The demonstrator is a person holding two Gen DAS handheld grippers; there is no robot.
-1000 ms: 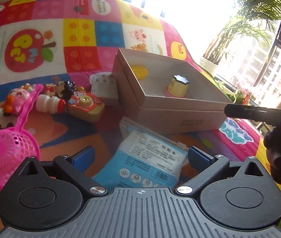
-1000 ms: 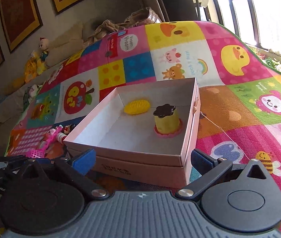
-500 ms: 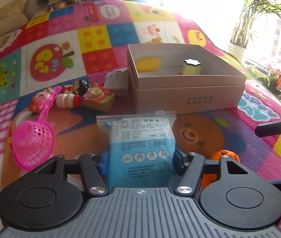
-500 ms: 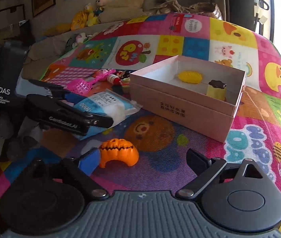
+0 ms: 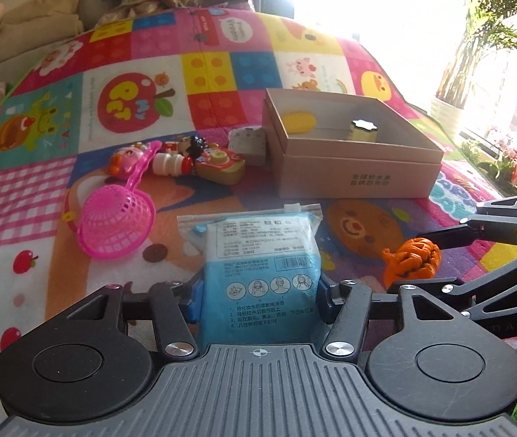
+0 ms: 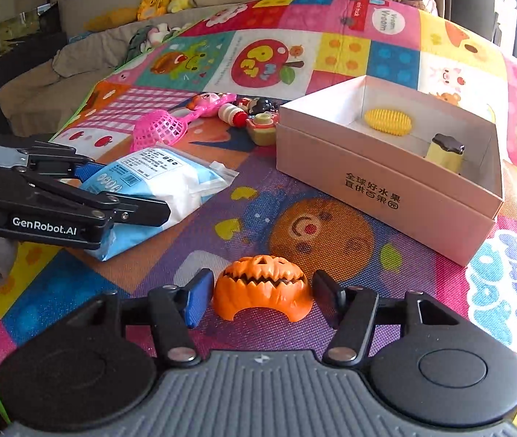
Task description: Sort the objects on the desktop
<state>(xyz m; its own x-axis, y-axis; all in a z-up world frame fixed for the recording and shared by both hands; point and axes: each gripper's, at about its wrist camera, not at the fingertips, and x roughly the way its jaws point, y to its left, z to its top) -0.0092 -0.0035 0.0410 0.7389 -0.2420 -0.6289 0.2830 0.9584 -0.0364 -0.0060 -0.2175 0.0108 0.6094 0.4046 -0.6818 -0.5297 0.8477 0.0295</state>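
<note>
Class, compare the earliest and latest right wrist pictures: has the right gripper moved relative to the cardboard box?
Yes. The right gripper has drawn back from the cardboard box and now straddles the orange pumpkin.

packet left of pumpkin, box behind

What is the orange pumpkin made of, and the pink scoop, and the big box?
The orange pumpkin looks like hard, matte moulded plastic: crisp carved teeth, hollow underneath. The pink scoop seems to be thin glossy plastic, with a see-through lattice bowl. The big box looks like smooth matte cardboard: straight folded walls and printed characters on its side.
</note>
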